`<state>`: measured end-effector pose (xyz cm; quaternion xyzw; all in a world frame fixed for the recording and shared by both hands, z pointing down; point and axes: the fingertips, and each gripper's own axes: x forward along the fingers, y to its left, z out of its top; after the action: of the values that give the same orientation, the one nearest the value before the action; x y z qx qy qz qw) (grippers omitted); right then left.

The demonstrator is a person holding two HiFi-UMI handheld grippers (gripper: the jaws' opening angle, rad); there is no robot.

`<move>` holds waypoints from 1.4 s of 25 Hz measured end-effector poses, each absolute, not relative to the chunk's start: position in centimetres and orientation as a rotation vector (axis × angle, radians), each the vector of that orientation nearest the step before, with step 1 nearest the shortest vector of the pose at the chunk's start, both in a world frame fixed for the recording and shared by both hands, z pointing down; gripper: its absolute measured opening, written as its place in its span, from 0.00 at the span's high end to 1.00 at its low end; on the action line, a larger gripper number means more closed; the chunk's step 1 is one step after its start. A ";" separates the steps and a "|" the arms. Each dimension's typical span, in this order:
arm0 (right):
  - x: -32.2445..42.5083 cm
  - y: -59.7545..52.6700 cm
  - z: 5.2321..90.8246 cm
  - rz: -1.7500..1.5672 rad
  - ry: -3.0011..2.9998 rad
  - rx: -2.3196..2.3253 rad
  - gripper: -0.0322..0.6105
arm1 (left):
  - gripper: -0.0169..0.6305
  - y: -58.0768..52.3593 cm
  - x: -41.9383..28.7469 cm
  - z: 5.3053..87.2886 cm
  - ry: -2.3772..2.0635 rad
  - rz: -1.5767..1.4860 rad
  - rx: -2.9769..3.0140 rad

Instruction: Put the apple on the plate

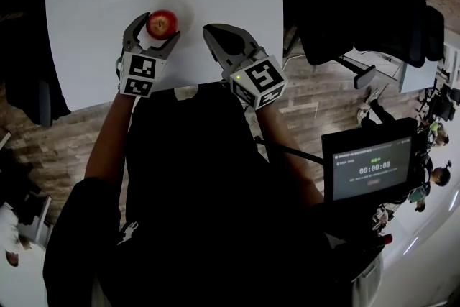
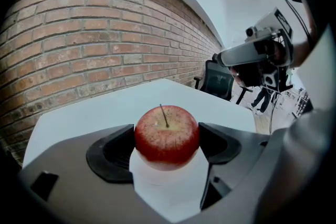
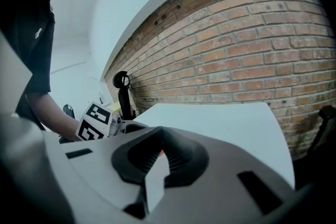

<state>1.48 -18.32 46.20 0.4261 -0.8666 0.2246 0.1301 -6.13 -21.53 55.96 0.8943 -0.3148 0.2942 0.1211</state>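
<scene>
- Head view: a white worktop (image 1: 93, 25) fills the upper part of the picture, with a brick floor around it.
- A pale plate (image 1: 181, 2) lies on the worktop at about 11 o'clock from the picture's middle.
- The red apple (image 1: 162, 23) is over the 7 o'clock part of the plate.
- The left tongs (image 1: 159, 26) reach in from 6 o'clock, with one jaw on each side of the apple.
- The right tongs (image 1: 210, 30) are just beside them at 3 o'clock. Their jaws are together and they hold nothing.
- A black office chair (image 1: 374, 18) stands off the worktop at 3 o'clock. A small screen (image 1: 370, 169) with a timer is at 4 o'clock.
- Left gripper view: the apple (image 2: 167, 134) sits in the middle with its stem at 12 o'clock.
- Both dark pads (image 2: 113, 152) of the left tongs touch its sides at 9 and 3 o'clock, so these tongs are gripping the apple.
- The white plate (image 2: 168, 178) shows directly under the apple, at 6 o'clock. I cannot tell if the apple already rests on it or hangs just above.
- A brick wall (image 2: 79, 44) stands behind the worktop, from 9 to 1 o'clock.
- Right gripper view: the right tongs (image 3: 157, 147) are closed, pad against pad, with nothing between them.
- The marker cube (image 3: 97, 120) of the left tongs shows at 9 o'clock, with a person's forearm beside it.
- The bare worktop (image 3: 226, 118) stretches toward 2 o'clock, up to the brick wall (image 3: 236, 50).
</scene>
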 end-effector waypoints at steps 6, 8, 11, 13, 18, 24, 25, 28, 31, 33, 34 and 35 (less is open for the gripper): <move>2.1 -18.5 47.1 0.688 -2.489 1.272 0.95 | 0.37 -22.3 -5.2 57.5 -0.882 0.884 2.609; 2.2 -18.7 47.6 0.699 -2.481 1.278 0.95 | 0.37 -22.7 -4.8 58.1 -0.874 0.892 2.610; 2.3 -18.7 47.8 0.707 -2.473 1.291 0.95 | 0.37 -22.9 -4.5 58.8 -0.861 0.908 2.618; 2.5 -18.7 47.9 0.714 -2.464 1.303 0.95 | 0.37 -22.8 -4.5 59.2 -0.851 0.933 2.625; 2.3 -18.7 47.9 0.727 -2.464 1.300 0.95 | 0.37 -22.9 -4.8 59.8 -0.854 0.969 2.620; 2.7 -18.5 47.9 0.733 -2.453 1.319 0.95 | 0.37 -22.8 -4.8 60.2 -0.838 0.981 2.616; 2.8 -18.4 48.0 0.734 -2.450 1.321 0.95 | 0.37 -22.8 -4.7 60.3 -0.838 0.976 2.618; 3.0 -18.3 48.1 0.737 -2.441 1.324 0.95 | 0.37 -22.8 -4.5 60.3 -0.838 0.975 2.624; 3.1 -18.3 48.1 0.737 -2.440 1.327 0.95 | 0.37 -22.8 -4.5 60.6 -0.833 0.982 2.624; 3.0 -18.3 48.1 0.737 -2.441 1.326 0.95 | 0.37 -22.8 -4.6 60.7 -0.836 0.990 2.624; 3.0 -18.3 48.1 0.739 -2.441 1.325 0.95 | 0.37 -22.8 -4.6 60.8 -0.837 0.989 2.623; 3.0 -18.3 48.1 0.741 -2.441 1.323 0.95 | 0.37 -22.8 -4.6 60.8 -0.837 0.988 2.623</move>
<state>2.96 -18.26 48.09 0.4564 -0.8417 0.2556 0.1336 -4.61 -22.79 60.80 0.8915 -0.2844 0.3357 0.1081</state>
